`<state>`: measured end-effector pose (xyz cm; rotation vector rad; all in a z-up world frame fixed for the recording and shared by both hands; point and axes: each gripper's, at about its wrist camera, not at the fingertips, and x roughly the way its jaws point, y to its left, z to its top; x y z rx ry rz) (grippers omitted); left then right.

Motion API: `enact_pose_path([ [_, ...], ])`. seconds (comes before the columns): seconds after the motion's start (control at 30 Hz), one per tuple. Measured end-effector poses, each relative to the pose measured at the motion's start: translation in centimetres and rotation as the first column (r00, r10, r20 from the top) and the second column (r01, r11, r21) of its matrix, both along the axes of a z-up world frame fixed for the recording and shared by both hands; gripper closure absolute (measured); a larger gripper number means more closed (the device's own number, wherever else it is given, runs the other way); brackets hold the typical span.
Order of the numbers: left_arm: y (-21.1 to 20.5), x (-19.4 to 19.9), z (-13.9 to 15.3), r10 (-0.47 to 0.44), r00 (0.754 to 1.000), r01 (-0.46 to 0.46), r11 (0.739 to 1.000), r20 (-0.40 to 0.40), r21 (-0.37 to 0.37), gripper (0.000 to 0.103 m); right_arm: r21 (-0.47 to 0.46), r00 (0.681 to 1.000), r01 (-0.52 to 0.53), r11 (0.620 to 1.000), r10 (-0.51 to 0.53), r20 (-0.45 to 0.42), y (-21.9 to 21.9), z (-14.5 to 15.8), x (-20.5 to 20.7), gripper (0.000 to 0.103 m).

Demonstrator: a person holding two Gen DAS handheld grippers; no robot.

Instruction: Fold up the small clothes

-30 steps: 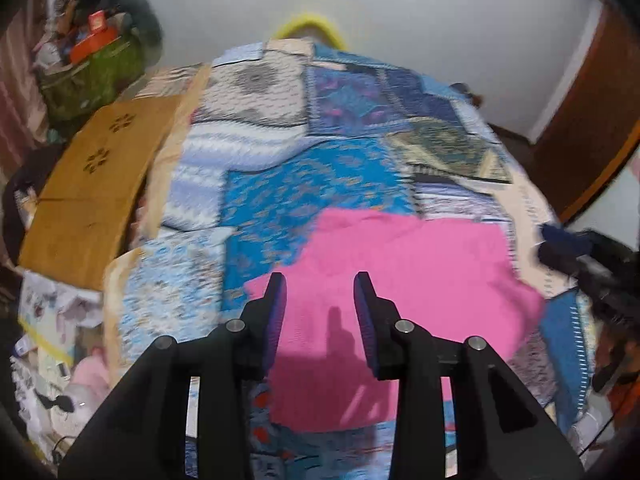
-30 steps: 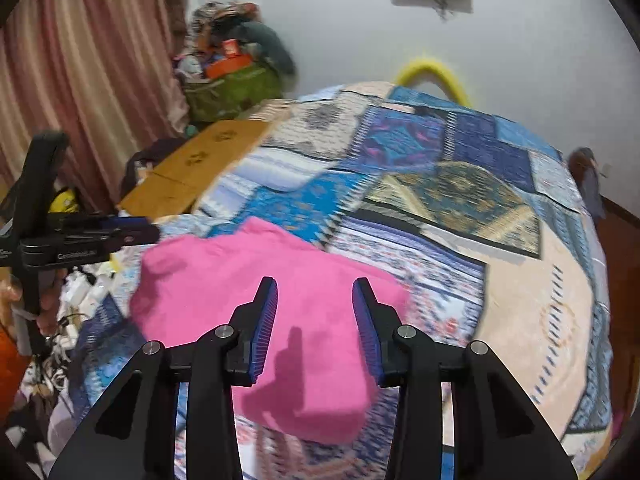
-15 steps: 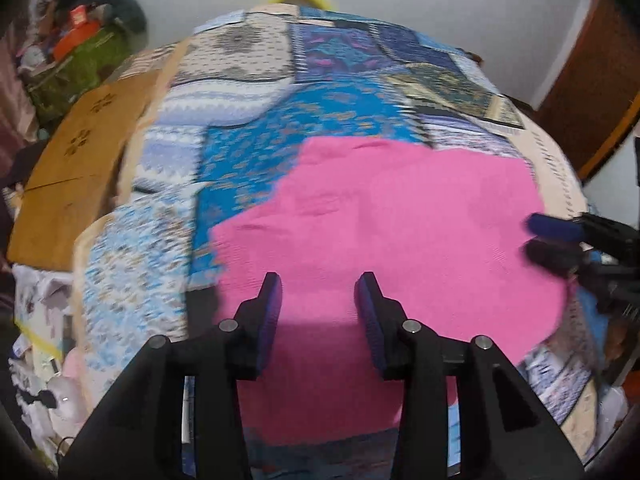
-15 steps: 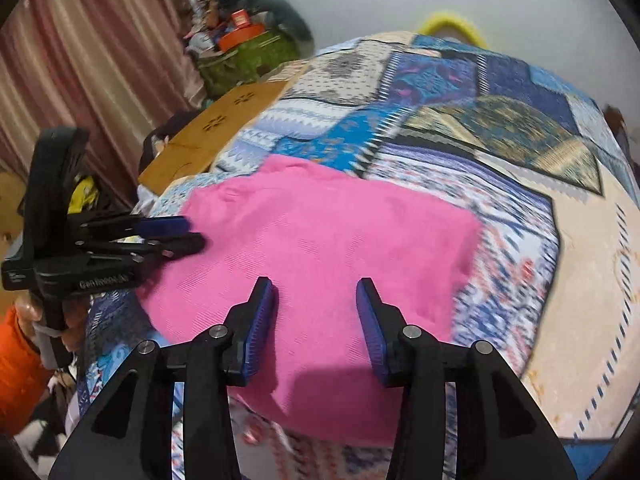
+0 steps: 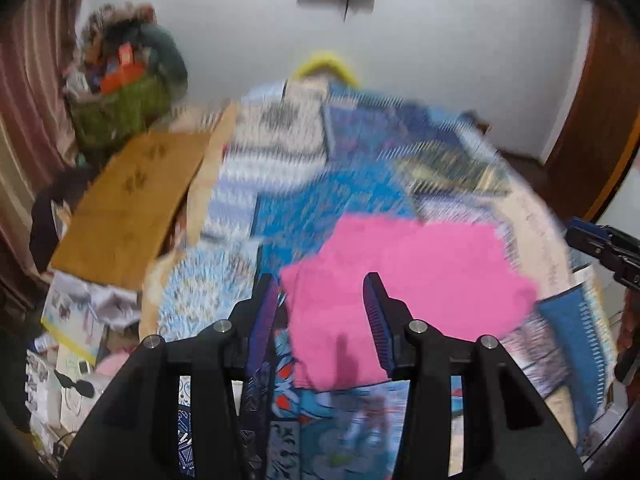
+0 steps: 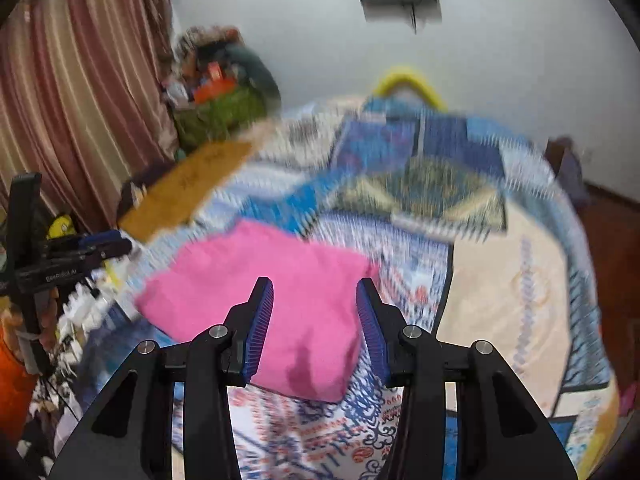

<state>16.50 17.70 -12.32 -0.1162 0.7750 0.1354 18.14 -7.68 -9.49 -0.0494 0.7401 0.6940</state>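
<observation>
A folded pink garment [image 5: 408, 280] lies flat on the patchwork bedspread [image 5: 328, 184], near its front edge. It also shows in the right wrist view [image 6: 272, 292]. My left gripper [image 5: 322, 312] is open and empty, held above the garment's left part. My right gripper [image 6: 314, 316] is open and empty, held above the garment's near right part. Each gripper shows at the edge of the other's view: the right one [image 5: 600, 244], the left one [image 6: 80, 248]. Both views are blurred by motion.
A brown wooden board [image 5: 128, 208] lies beside the bed on the left. A green basket [image 5: 120, 112] piled with things stands by the striped curtain [image 6: 72, 112]. Papers and clutter [image 5: 76, 328] lie on the floor at the left. A wooden door [image 5: 596, 128] is at the right.
Both grippers have lifted and pulled back from the pink garment, so it looks smaller and farther. Both stay open. The garment lies as before.
</observation>
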Motion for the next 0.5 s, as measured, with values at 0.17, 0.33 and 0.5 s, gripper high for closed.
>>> enact_pose_path([
  [0.17,-3.3,-4.5,6.5,-0.034,0.983,0.033,0.999,0.182,0.01,0.059,0.093,0.988,-0.018,0.995,0.004,0.156,-0.5,6.2,-4.5,0.064],
  [0.33,-6.6,-9.8,11.3,-0.066,0.939,0.056,0.998,0.338,0.042,0.059,0.139,0.954,-0.052,0.989,0.008,0.301,-0.9,10.4,-10.0,0.064],
  [0.5,-9.6,-15.3,13.7,-0.091,0.883,0.048,0.993,0.46,0.105,0.049,0.188,0.919,-0.065,0.98,-0.015,0.394,-1.7,12.7,-15.0,0.063],
])
